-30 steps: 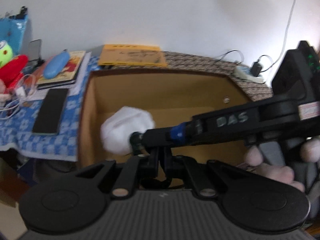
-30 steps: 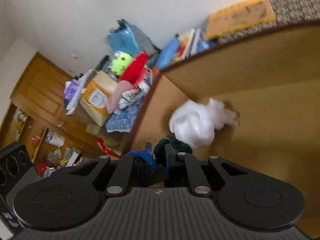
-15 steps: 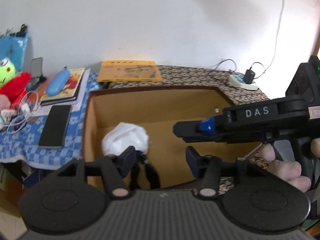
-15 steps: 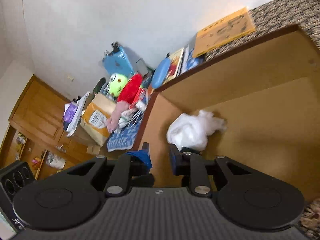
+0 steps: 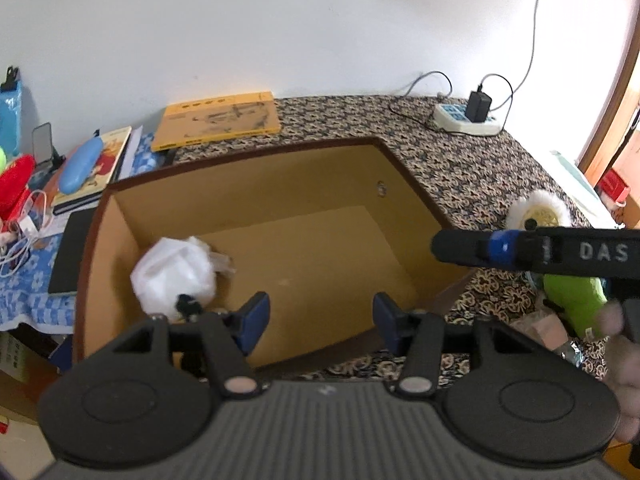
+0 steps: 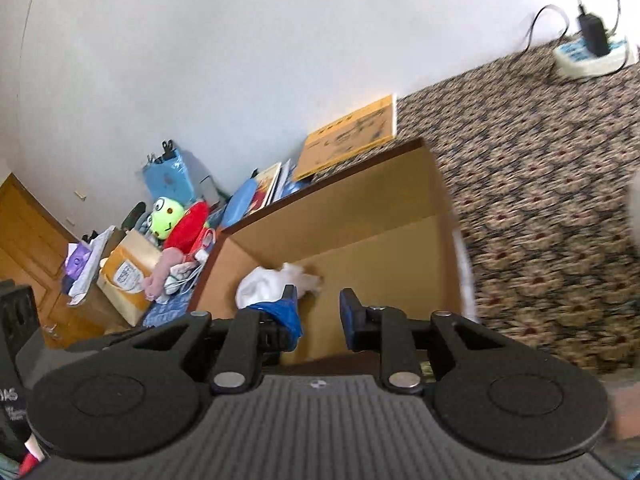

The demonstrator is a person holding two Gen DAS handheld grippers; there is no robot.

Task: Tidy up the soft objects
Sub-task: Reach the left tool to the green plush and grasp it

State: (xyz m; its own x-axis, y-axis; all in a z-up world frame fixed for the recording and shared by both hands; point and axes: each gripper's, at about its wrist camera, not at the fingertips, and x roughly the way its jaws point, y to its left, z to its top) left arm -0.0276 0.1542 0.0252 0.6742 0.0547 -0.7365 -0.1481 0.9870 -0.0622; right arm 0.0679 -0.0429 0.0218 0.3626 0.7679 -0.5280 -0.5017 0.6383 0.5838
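A white soft bundle (image 5: 174, 272) lies in the left corner of the open cardboard box (image 5: 248, 184), also seen in the right wrist view (image 6: 264, 286). My left gripper (image 5: 320, 318) is open and empty above the box's near edge. My right gripper (image 6: 318, 312) is open and empty; its finger (image 5: 520, 248) crosses the right side of the left wrist view. A white round fluffy item (image 5: 538, 212) and a green soft toy (image 5: 576, 304) lie on the patterned cloth right of the box.
Left of the box are a yellow booklet (image 5: 218, 124), books, a blue case (image 5: 80, 164), a phone and a red and green plush (image 6: 176, 226). A power strip (image 5: 466, 120) with cables sits at the back right.
Both grippers have opened and pulled back up out of the box, leaving the white bundle inside. The right gripper has swung away to the right.
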